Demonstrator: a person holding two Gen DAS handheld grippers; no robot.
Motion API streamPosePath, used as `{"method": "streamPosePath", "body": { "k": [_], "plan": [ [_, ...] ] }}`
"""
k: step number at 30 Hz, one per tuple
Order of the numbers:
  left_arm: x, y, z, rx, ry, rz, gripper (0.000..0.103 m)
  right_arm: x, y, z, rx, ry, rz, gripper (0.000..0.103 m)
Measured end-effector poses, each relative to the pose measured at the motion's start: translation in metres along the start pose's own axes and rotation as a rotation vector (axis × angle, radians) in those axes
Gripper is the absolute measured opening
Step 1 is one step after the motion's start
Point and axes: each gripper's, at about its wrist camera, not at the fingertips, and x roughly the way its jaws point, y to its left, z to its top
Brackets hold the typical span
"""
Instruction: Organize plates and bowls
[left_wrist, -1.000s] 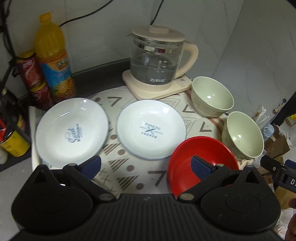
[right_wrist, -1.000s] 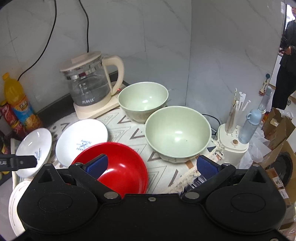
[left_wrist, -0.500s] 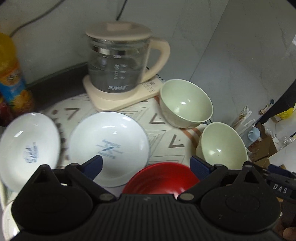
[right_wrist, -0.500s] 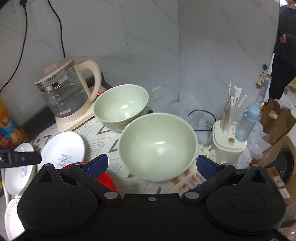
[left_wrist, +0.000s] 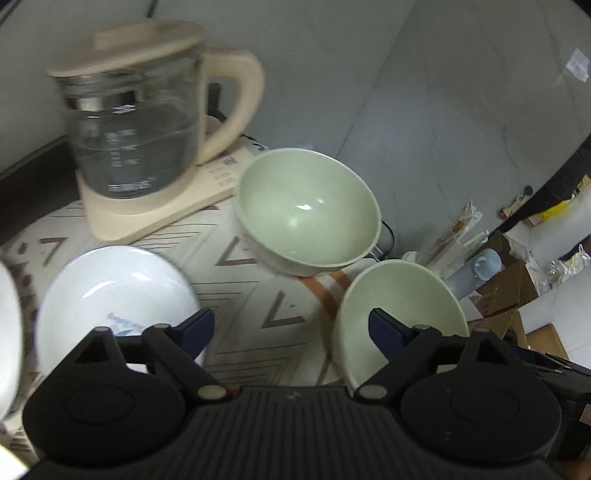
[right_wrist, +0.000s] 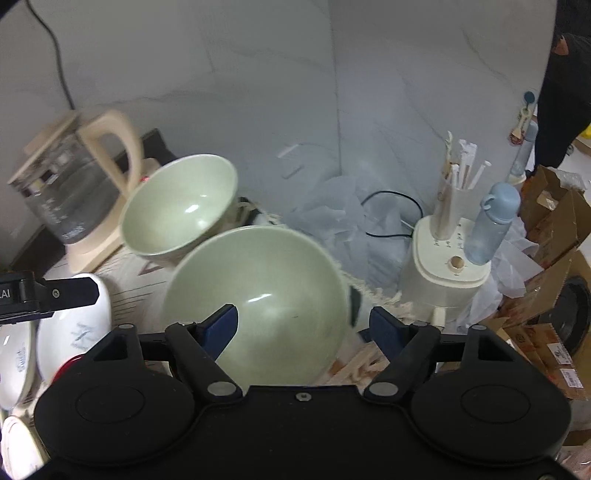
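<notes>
Two pale green bowls stand on a patterned mat (left_wrist: 236, 295). The far green bowl (left_wrist: 308, 210) (right_wrist: 177, 210) sits by the kettle. The near green bowl (left_wrist: 402, 317) (right_wrist: 258, 302) is at the mat's right edge. My right gripper (right_wrist: 303, 325) is open, its jaws astride the near bowl's right rim. My left gripper (left_wrist: 291, 328) is open and empty above the mat, its right finger over the near bowl. A white plate (left_wrist: 110, 302) (right_wrist: 74, 325) lies left. A sliver of the red bowl (right_wrist: 68, 367) shows.
A glass kettle (left_wrist: 136, 122) on a cream base stands at the back left. A cream appliance (right_wrist: 447, 273) with straws and a blue bottle (right_wrist: 491, 221) stands right of the mat. Marble walls close the corner. Cardboard boxes (right_wrist: 554, 229) lie at far right.
Both grippers have moved forward and to the right. The green bowls now loom larger; the red bowl has slid out of the left view. The right gripper's jaws now straddle the near bowl's rim.
</notes>
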Motion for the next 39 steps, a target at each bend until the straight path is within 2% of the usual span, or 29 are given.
{"method": "streamPosePath", "body": {
  "k": [2, 7, 12, 15, 17, 19, 22, 28, 39],
  "plan": [
    [0.011, -0.006, 0.002, -0.003, 0.021, -0.015, 0.074, 0.008, -0.007, 0.003, 0.012, 0.016, 0.002, 0.072],
    [0.038, -0.018, 0.005, -0.011, 0.067, -0.010, 0.065, 0.024, -0.017, 0.005, 0.029, 0.057, 0.024, 0.061],
    [0.057, -0.026, 0.007, -0.028, 0.100, 0.000, 0.057, 0.038, -0.022, 0.009, 0.023, 0.091, 0.049, 0.056],
    [0.070, -0.029, 0.008, -0.035, 0.119, 0.003, 0.049, 0.049, -0.024, 0.011, 0.016, 0.116, 0.069, 0.047],
    [0.079, -0.029, 0.008, -0.052, 0.146, 0.002, 0.033, 0.057, -0.025, 0.011, 0.012, 0.138, 0.079, 0.039],
    [0.088, -0.029, 0.007, -0.070, 0.177, 0.005, 0.023, 0.063, -0.024, 0.011, 0.006, 0.159, 0.092, 0.033],
    [0.096, -0.031, 0.003, -0.087, 0.204, -0.004, 0.013, 0.071, -0.024, 0.010, -0.001, 0.172, 0.091, 0.019],
    [0.088, -0.029, -0.001, -0.115, 0.181, 0.015, 0.013, 0.065, -0.031, 0.010, 0.006, 0.142, 0.123, 0.007],
    [0.043, -0.022, 0.007, -0.134, 0.084, 0.007, 0.013, 0.031, -0.014, 0.026, -0.056, 0.042, 0.160, 0.007]
  ]
}}
